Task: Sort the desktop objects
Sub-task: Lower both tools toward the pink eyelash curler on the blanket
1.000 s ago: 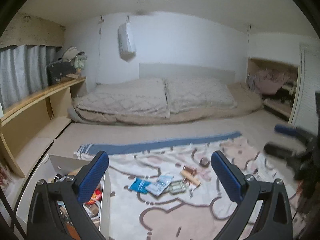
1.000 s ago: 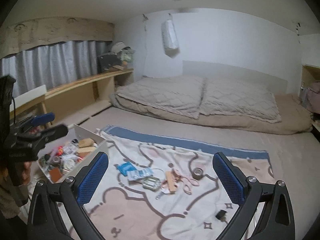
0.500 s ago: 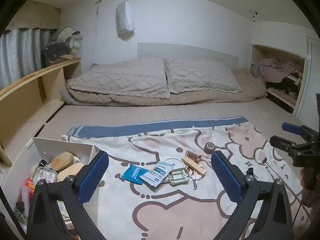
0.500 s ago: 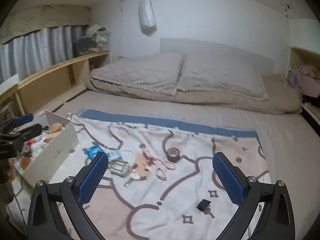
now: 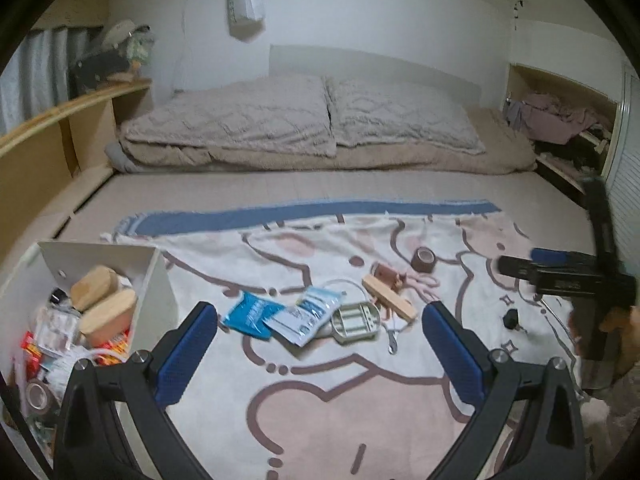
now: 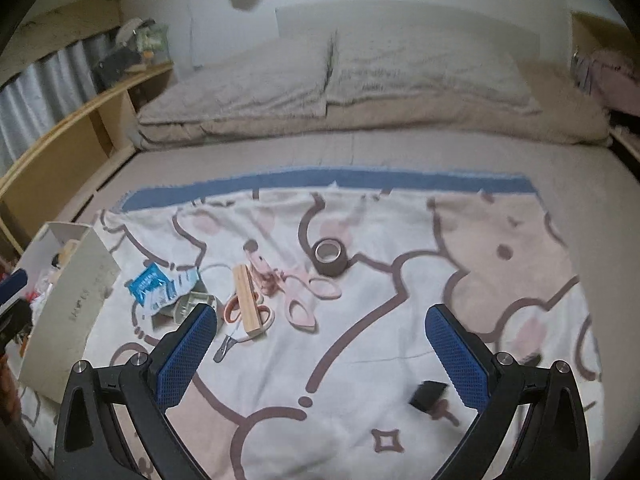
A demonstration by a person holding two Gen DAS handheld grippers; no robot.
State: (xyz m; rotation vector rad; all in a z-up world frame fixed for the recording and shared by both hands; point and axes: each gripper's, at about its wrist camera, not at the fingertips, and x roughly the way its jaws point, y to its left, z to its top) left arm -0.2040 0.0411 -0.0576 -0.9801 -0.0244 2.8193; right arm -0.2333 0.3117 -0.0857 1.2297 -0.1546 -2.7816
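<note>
Right, my left gripper (image 5: 320, 344) has its jaws spread wide with nothing between them, hovering above the cartoon-print blanket (image 5: 360, 400). My right gripper (image 6: 320, 348) is the same: jaws wide apart, empty, over the blanket.

Just ahead of the left jaws lies the clutter to be sorted: a blue packet (image 5: 248, 316) overlapped by a white-and-blue sachet (image 5: 308, 316), then a grey-green plastic tray (image 5: 356, 322) touching the sachet's edge. A wooden block (image 5: 388, 298) lies slantwise beside it, on top of orange-handled scissors (image 6: 246, 312), with pink scissors (image 6: 304, 300) just to the right. A brown tape roll (image 6: 330, 256) stands farther back, apart from the rest. A small black object (image 6: 428, 394) sits alone near the right jaws (too blurred to identify).

At the left edge of the blanket is the white box (image 5: 160, 280), already holding two wooden pieces (image 5: 104, 304), packets and another tape roll. Beyond it all, the folded bedding (image 5: 320, 128) lies against the far wall.
</note>
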